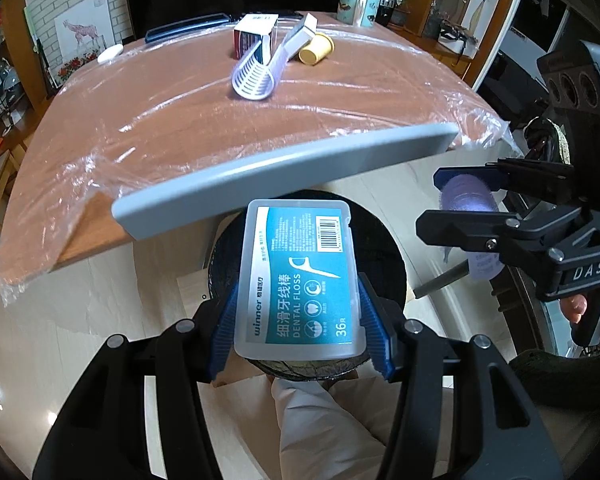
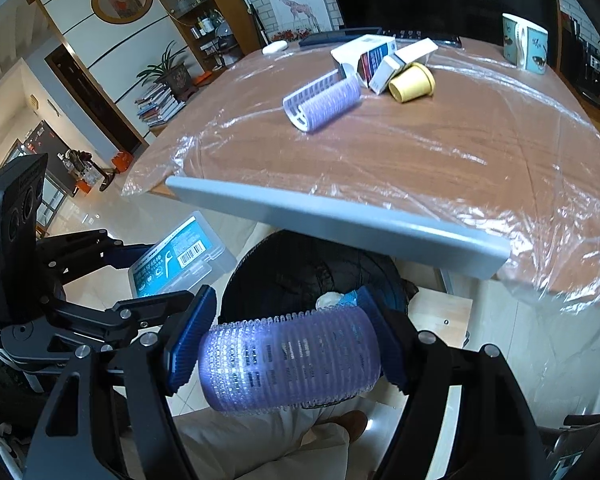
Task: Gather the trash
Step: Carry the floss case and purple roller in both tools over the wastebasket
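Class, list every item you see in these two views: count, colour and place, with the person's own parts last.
dental floss box: 1, teal label, in left claw above bin
hair roller: 1, purple, in right claw above bin
second hair roller: 1, purple and white, on table
paper cup: 1, yellow, lying on table
cartons: 2, white, beside cup
mug: 1, patterned, far table edge
bin: 1, black, below table edge
table: 1, brown, plastic-covered
left claw: shut
right claw: shut
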Demonstrator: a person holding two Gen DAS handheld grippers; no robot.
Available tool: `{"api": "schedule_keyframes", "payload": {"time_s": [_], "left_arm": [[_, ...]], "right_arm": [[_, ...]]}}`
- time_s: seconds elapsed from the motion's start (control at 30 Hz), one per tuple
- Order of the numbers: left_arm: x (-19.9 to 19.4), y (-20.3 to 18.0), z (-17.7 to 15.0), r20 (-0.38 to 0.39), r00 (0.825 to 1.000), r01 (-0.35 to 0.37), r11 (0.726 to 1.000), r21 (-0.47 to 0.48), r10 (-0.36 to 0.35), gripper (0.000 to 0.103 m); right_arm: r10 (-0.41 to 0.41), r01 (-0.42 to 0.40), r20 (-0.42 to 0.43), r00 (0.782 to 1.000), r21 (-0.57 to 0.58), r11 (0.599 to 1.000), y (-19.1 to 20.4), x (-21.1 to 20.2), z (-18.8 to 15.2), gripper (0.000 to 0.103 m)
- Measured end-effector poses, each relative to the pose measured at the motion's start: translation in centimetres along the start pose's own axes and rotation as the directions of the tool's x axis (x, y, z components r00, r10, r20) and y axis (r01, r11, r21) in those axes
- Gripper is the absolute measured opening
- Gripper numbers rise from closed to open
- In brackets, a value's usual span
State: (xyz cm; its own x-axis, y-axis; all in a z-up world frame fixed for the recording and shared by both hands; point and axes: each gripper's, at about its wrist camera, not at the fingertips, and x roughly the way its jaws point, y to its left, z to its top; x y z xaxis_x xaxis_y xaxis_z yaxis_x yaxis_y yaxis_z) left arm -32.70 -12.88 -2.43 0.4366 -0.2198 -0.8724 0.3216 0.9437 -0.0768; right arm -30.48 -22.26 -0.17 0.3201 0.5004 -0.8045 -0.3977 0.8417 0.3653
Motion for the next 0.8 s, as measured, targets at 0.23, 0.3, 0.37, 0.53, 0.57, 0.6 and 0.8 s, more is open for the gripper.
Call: {"api": "schedule_keyframes", "payload": {"time_s": [0.23, 0.3, 0.37, 0.53, 0.57, 0.6, 0.8], "left_arm": [[1.1, 0.3, -0.3, -0.026, 1.0, -0.006, 1.0, -0.007, 0.006, 0.056], [1.4, 0.4, -0.3, -0.033, 0.999, -0.009, 1.0, -0.008, 0.009, 0.056], [1.7, 0.5, -0.4, -0.041, 0.999, -0.012, 1.0, -0.008, 0.012, 0.056], [2.8, 0.8, -0.5, -0.062, 0.998, -0.019, 1.0, -0.008, 0.019, 0.056], [3.0, 0.8, -0.6, -0.067, 0.998, -0.021, 1.0, -0.008, 0.021, 0.056], [3.2, 0.9, -0.6, -0.073, 0.997, -0.024, 1.0, -0.008, 0.023, 0.056], [4.4, 1.4, -0.8, -0.1, 0.995, -0.03, 0.999, -0.01, 0.029, 0.056]], "right_arm": [[0.001, -0.001, -0.024, 1.0, 0.001, 1.0, 0.0, 1.2, -0.3, 0.072], [-0.002, 0.002, -0.031, 1.0, 0.002, 1.0, -0.2, 1.6, -0.3, 0.072], [-0.006, 0.006, -0.036, 0.999, 0.003, 1.0, -0.1, 1.9, -0.5, 0.072], [-0.014, 0.015, -0.056, 0.998, 0.016, 1.0, -0.6, 3.0, -0.7, 0.072], [-0.015, 0.017, -0.06, 0.998, 0.018, 1.0, -0.7, 3.2, -0.8, 0.072], [-0.017, 0.019, -0.066, 0.998, 0.023, 1.0, -0.8, 3.5, -0.9, 0.072], [-0.024, 0.028, -0.092, 0.996, 0.048, 0.998, -1.5, 4.9, -1.3, 0.072]]}}
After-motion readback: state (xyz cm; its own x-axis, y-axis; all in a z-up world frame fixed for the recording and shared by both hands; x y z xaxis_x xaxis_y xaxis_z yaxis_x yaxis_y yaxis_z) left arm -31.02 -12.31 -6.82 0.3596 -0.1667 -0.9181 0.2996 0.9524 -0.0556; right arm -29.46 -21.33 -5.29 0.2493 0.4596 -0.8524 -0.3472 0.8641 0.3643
